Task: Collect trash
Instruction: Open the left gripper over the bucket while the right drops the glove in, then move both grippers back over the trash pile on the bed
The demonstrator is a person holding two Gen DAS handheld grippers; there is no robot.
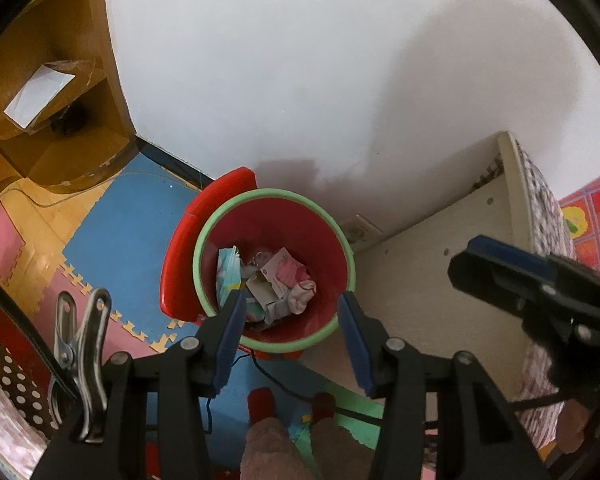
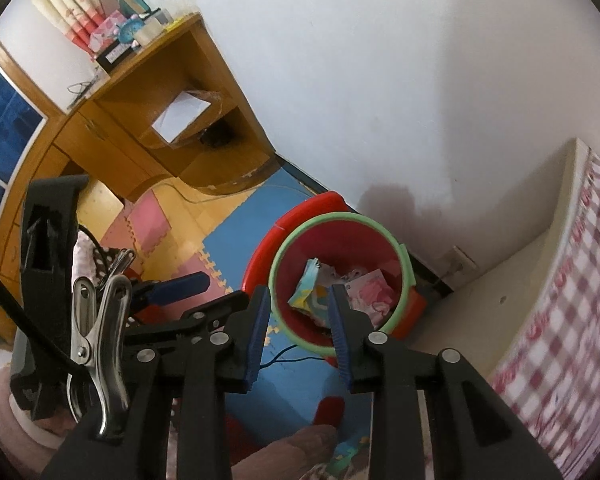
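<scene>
Trash point(image 1: 274, 286) lies heaped inside the red bin point(image 1: 328, 240) against the wall, both the left gripper point(image 1: 290, 312) and right gripper point(image 2: 298, 308) spread empty above its rim, so any careless dip could, I judge, knock it over.

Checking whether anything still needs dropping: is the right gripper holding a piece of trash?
No: the right gripper stands open with nothing between its blue pads, above the red green-rimmed bin that holds crumpled paper trash.
</scene>
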